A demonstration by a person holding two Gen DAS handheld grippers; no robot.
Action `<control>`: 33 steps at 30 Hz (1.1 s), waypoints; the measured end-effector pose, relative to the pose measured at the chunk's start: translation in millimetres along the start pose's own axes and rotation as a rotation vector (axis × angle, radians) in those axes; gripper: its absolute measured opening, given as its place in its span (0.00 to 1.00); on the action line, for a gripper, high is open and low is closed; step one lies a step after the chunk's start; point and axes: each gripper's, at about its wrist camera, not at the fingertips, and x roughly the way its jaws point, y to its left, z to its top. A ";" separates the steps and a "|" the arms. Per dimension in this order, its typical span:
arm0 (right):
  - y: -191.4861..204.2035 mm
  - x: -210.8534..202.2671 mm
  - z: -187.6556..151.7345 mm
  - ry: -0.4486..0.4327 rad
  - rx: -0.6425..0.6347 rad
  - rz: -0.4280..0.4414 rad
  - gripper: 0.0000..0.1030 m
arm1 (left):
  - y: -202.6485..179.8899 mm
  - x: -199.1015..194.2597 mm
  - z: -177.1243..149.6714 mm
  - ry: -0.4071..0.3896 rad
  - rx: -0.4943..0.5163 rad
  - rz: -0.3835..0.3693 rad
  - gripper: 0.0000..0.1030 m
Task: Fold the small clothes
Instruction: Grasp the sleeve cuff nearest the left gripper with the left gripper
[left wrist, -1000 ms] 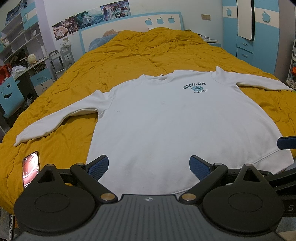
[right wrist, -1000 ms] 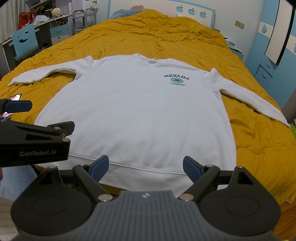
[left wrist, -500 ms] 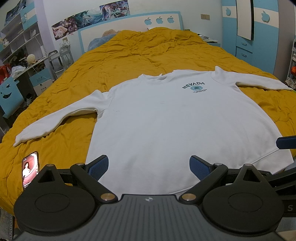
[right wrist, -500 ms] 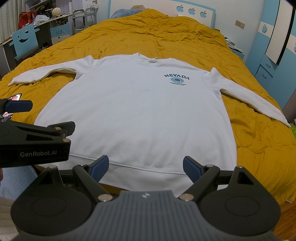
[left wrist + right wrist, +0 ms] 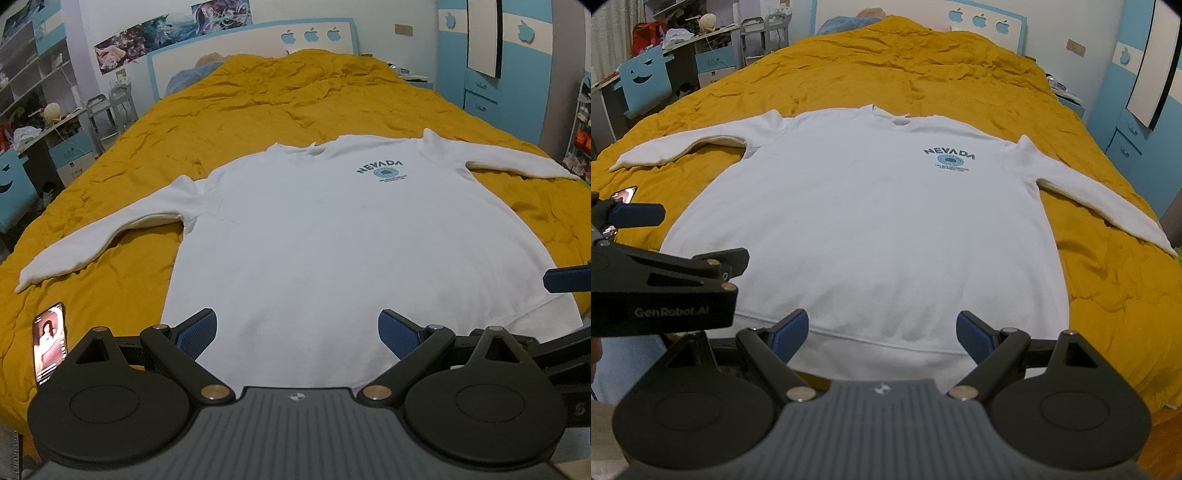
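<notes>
Nothing's really moved since before: left gripper (image 5: pixel 297 334) and right gripper (image 5: pixel 882 332) both wide open, empty, hovering over the sweatshirt's (image 5: pixel 351 240) hem, flat ahead. Phone (image 5: pixel 50 341) sits left.

One white long-sleeved sweatshirt (image 5: pixel 332 240) with a blue NEVADA print lies on one bed under a mustard-yellow quilt (image 5: pixel 258 110). One lit phone (image 5: pixel 50 341) lies beside it. Two black grippers with blue pads are present: the left gripper (image 5: pixel 297 328) and right gripper (image 5: pixel 882 330). Three blue apple shapes (image 5: pixel 311 35) mark the white headboard.
</notes>
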 end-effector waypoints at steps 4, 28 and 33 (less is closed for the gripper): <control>-6.2 3.3 5.9 -0.042 0.019 0.002 0.81 | 9.9 9.3 9.2 0.001 -0.031 -0.001 1.00; -44.5 95.2 123.3 -0.210 0.133 0.034 0.80 | 311.5 76.7 45.6 -0.075 -0.721 0.295 1.00; -23.3 118.0 138.8 -0.178 0.101 0.079 0.80 | 396.9 89.6 6.5 -0.099 -0.982 0.353 1.00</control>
